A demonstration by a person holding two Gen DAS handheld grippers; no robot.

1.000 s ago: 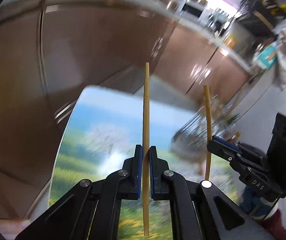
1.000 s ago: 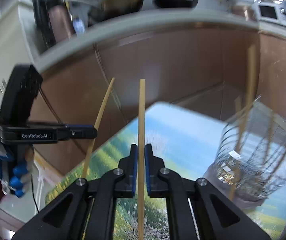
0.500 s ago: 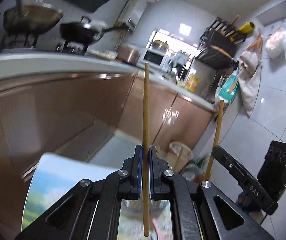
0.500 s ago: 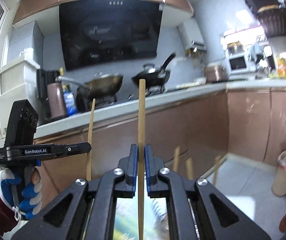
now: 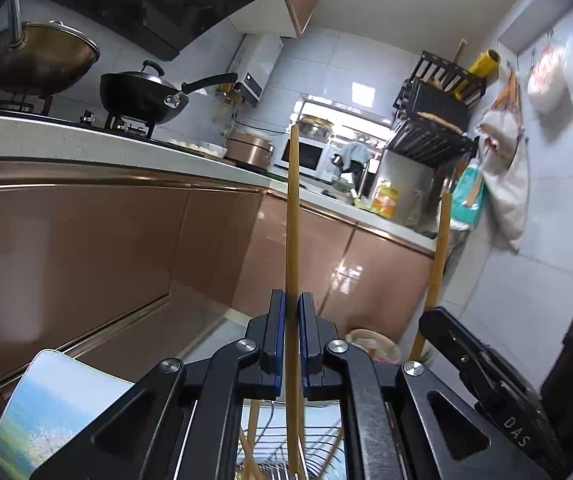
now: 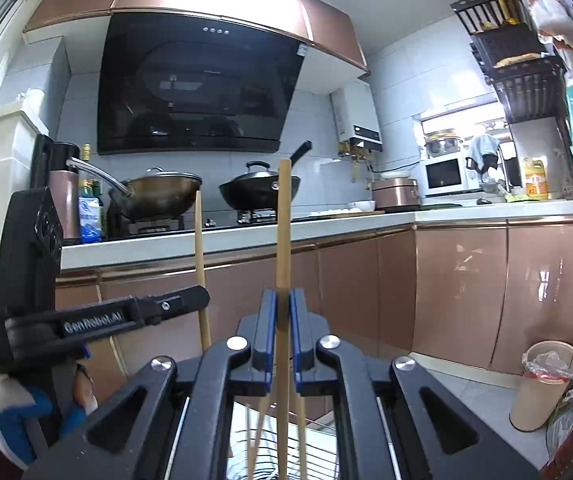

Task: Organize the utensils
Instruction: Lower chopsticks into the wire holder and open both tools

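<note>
The left hand-held gripper was clamped on an upright chopstick at frame centre. The right hand-held gripper was clamped on a second chopstick, above a wire basket at the bottom edge.

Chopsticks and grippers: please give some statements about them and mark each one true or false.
1. The left gripper is shut on a chopstick. True.
2. The right gripper is open and holds nothing. False: it is shut on a chopstick.
3. Both held chopsticks stand roughly upright. True.
4. A wire basket with more chopsticks shows below the right gripper's fingers. True.
5. The two woks sit on the floor. False: they sit on the stove.
</note>
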